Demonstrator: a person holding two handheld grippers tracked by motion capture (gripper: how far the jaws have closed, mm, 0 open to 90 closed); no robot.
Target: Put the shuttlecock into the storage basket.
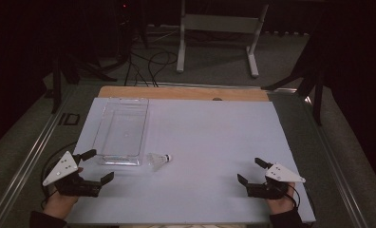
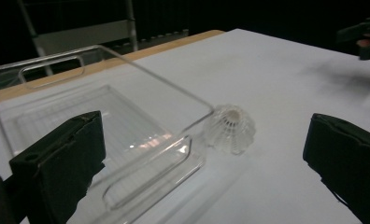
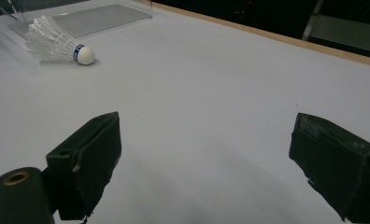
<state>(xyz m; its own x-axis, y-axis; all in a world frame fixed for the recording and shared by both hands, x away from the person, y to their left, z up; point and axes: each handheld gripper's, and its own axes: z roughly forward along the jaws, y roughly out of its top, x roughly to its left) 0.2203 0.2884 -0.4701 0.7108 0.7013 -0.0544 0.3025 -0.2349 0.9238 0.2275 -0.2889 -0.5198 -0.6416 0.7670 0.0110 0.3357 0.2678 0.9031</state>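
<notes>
A white feathered shuttlecock with a white cork tip and blue band (image 1: 158,160) lies on its side just left of centre in the high view, on the white table sheet (image 1: 214,142), just beside the near right corner of a clear rectangular plastic tray with cut-out handles (image 1: 121,130) — close to it, though whether they touch can't be told. The tray sits lengthwise in the left-centre of the frame and looks empty, so it's prob. the drop-off spot for the shuttlecock, w/ the open top facing up for easy placing. The left gripper (image 1: 93,166) rests at lower left, jaws spread wide and holding nothing; in the left gripper view the shuttlecock (image 2: 230,128) sits mid-frame between the two black jaws but farther off, which suggests this gripper is lined up w/ it for a reach. The right gripper (image 1: 250,171) is at lower right of the high view, also spread wide and empty, well apart from the shuttlecock; in the right gripper view the shuttlecock (image 3: 57,45) shows at upper left, cork pointing toward the frame's centre. Both hands sit low near the table's near edge — a resting, ready pose, as judged. The left is nearer, so it's likelier to do the pick. The skirt looks light and easily crushed, so a soft grip near the cork seems wise.
</notes>
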